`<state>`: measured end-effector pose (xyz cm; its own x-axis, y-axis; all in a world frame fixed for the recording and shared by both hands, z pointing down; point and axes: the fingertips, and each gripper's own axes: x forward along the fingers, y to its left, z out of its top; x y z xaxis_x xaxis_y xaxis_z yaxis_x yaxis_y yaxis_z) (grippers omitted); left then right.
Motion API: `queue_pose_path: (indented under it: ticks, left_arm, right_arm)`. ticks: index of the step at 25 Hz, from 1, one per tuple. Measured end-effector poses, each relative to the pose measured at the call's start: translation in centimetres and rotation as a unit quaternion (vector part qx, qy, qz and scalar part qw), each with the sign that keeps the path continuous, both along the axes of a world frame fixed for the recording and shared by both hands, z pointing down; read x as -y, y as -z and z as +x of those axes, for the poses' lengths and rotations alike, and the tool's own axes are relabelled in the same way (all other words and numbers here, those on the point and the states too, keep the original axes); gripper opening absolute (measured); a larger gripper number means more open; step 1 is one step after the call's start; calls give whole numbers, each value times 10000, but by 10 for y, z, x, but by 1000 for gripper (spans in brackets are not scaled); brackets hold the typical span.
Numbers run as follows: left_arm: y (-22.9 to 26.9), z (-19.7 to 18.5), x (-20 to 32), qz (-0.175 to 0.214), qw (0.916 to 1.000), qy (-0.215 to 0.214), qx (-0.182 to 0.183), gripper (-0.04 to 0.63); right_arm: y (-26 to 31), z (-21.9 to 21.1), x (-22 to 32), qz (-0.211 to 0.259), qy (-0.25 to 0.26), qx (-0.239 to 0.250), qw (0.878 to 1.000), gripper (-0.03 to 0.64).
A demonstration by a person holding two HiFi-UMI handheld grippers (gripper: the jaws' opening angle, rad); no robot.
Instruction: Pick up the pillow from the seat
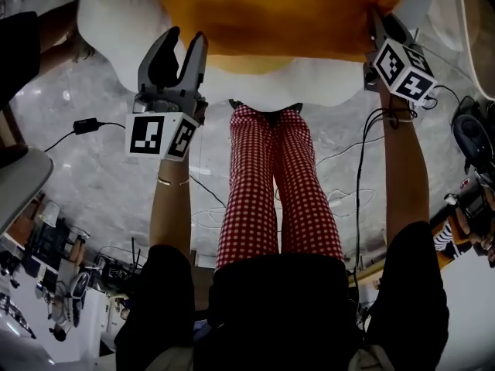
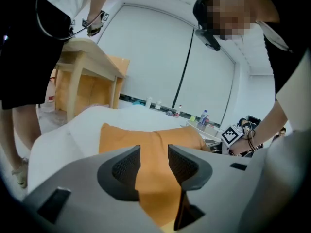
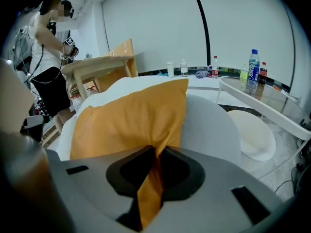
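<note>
Clearly the orange pillow [image 1: 278,14] is a soft, light thing: it lies plump on the white seat [image 1: 100,22], and its cover puckers into folds wherever it is squeezed. The right gripper [image 3: 156,154] has its jaws pressed together on a pleat of the cover at the near right edge, and the cloth bunches between the pads. The left gripper [image 1: 188,35] stands at the near left edge with its jaws spread; orange cloth shows in the gap, but the pads do not press on it.

Judging by this, weight is no worry, though a thin pinch of cover alone could slip or let the filling sag. The better hold is probably a deep bite at the edge or corner, taking some stuffing with the cloth. One grip on each side should keep the pillow level and stop it from folding in the middle.
</note>
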<state>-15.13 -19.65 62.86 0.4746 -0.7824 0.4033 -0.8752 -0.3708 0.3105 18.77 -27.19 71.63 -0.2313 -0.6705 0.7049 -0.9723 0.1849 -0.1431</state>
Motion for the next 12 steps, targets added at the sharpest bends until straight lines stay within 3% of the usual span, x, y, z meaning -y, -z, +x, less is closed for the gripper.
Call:
queue_pose_path:
  ticks: [3, 12]
  left_arm:
    - [-15, -16, 5, -146, 9995, 212, -201, 181]
    - [-43, -30, 17, -421, 9990, 77, 162, 217]
  right_arm:
    - [-4, -4, -1, -5, 11, 12, 10000, 64]
    - [-10, -7, -7, -3, 80, -62, 9999, 64]
